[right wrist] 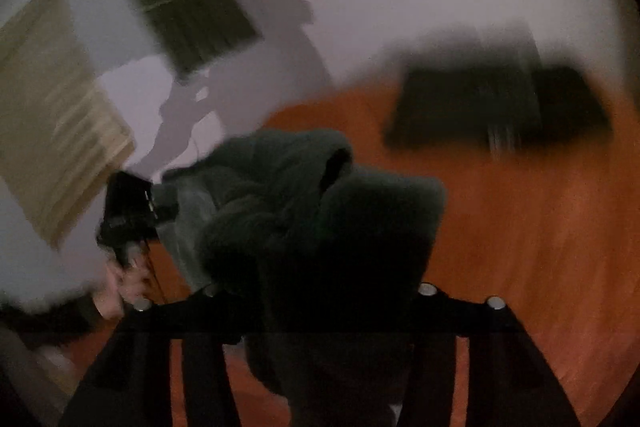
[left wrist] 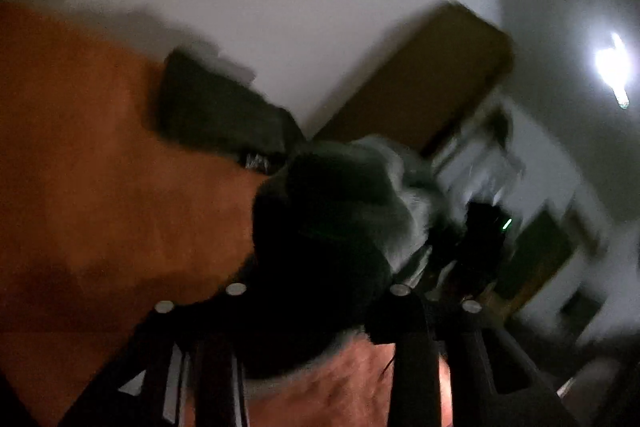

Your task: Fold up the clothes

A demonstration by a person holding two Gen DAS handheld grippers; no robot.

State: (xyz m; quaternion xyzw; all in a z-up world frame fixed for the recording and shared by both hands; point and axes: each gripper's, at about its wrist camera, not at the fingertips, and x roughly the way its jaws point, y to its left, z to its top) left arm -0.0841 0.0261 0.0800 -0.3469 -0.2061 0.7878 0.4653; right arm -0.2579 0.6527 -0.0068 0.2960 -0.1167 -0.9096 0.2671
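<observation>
Both wrist views are dark and motion-blurred; detail is limited.

**Position of the work.** The dark green, fuzzy fleece garment [right wrist: 304,203] hangs bunched in the centre of the right wrist view, directly over the black finger frame of the right gripper [right wrist: 320,311]. In the left wrist view the same garment fills the centre and lower centre, over the left gripper [left wrist: 320,307]. Below it lies the orange-brown bed cover [right wrist: 520,227]. A flat, dark rectangular stack of cloth [right wrist: 496,107] lies on that cover at the upper right of the right wrist view; whether it is folded clothing cannot be confirmed.

**Gripper state.** Cloth covers the fingertips of both grippers. The garment appears to hang from each, which suggests a closed grasp, but the finger gap is hidden, so neither can be read as clamped or parted. At the left of the right wrist view, the other black handheld unit appears, with the person's hand [right wrist: 128,279] on its handle.

**Hazards.**
- Slip: thick fleece gathered in a wad may be held by a surface layer only. A fast swing, which the blur suggests, can pull it free.
- Uneven fold: the garment is crumpled, with no edge or corner identifiable. Laying it down in this form traps creases.
- Collision: a low sweep toward the upper right can disturb the dark stack.
- Poor light hinders edge alignment.
</observation>
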